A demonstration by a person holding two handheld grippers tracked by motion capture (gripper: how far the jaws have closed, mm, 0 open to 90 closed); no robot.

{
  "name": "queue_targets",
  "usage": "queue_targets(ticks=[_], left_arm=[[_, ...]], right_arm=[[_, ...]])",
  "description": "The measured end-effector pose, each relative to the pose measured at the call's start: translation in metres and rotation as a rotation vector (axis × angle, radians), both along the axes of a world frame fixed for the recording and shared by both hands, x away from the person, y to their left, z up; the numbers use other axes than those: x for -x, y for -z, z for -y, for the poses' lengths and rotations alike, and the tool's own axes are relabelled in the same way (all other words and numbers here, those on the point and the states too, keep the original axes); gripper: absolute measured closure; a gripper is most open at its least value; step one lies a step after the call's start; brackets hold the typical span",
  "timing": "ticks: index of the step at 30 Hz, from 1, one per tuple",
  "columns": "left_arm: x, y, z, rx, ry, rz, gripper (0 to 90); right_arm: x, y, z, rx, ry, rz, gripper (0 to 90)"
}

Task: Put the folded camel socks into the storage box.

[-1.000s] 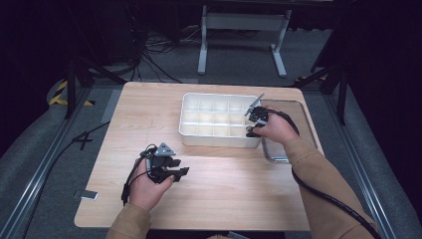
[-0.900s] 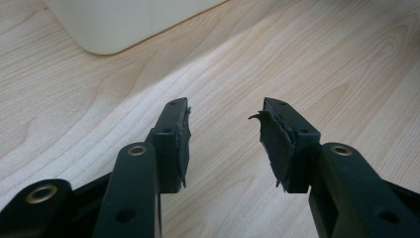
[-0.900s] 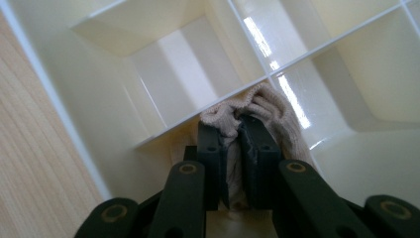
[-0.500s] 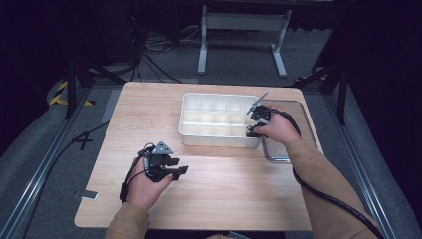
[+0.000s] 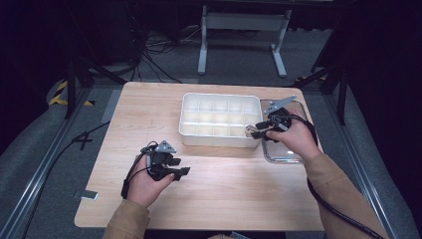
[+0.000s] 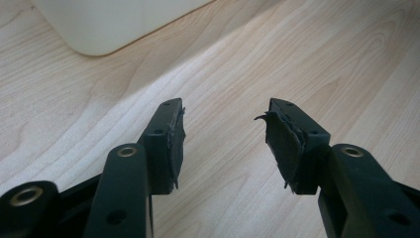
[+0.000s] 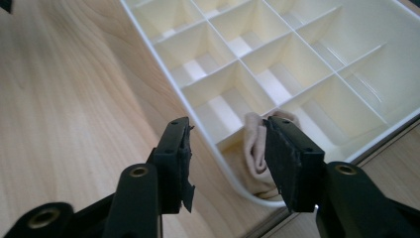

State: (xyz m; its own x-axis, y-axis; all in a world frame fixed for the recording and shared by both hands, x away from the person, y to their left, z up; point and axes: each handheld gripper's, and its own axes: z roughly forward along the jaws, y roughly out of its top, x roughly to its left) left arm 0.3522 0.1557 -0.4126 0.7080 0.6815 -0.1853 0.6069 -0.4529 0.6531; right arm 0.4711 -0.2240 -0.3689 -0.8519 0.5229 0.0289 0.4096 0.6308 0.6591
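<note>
I'm looking down on a pale wooden table [image 5: 219, 199] with a light grain, standing on grey floor in a dark room; metal rails run along both sides, cables [image 5: 149, 55] trail over the floor behind, and a grey stand's legs [image 5: 241, 45] rise beyond the far edge. My left gripper [image 5: 180, 167] hovers low over bare wood near the front, its jaws spread wide with nothing between them (the pads look frayed). The white divided tray [image 5: 188, 119] sits mid-table, a clear container [image 5: 286, 155] touching its right side. My right gripper [image 5: 252, 131] is at the tray's near right corner, jaws apart, straddling the rim. A rolled beige cloth [image 7: 257, 148] lies in that corner compartment, against the inner jaw.
</note>
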Motion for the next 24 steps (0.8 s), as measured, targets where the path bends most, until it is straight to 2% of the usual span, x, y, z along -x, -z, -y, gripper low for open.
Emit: queue_targets(ticks=[3, 7, 10, 13, 17, 23, 24], left_arm=[[0.002, -0.002, 0.002, -0.002, 0.025, -0.004, 49.4], [0.002, -0.003, 0.004, 0.017, 0.046, -0.010, 49.7], [0.002, -0.004, 0.005, 0.015, 0.072, -0.019, 50.8], [0.003, -0.005, 0.007, 0.026, 0.071, -0.025, 50.8], [0.004, -0.006, 0.007, 0.020, 0.073, -0.018, 50.8], [0.003, -0.005, 0.004, 0.022, 0.069, -0.025, 50.7], [0.003, -0.004, 0.004, 0.030, 0.063, -0.033, 50.7]], right_arm=[[0.020, -0.006, 0.005, -0.061, -0.020, 0.015, 50.7], [0.035, -0.007, 0.008, -0.100, -0.025, 0.030, 49.2], [0.052, -0.002, 0.011, -0.155, -0.017, 0.037, 48.4], [0.069, 0.005, 0.014, -0.203, 0.000, 0.026, 47.5], [0.084, 0.013, 0.014, -0.215, 0.039, 0.027, 45.9], [0.102, 0.026, 0.009, -0.222, 0.010, 0.019, 44.7], [0.104, 0.028, 0.007, -0.208, 0.006, 0.017, 44.6]])
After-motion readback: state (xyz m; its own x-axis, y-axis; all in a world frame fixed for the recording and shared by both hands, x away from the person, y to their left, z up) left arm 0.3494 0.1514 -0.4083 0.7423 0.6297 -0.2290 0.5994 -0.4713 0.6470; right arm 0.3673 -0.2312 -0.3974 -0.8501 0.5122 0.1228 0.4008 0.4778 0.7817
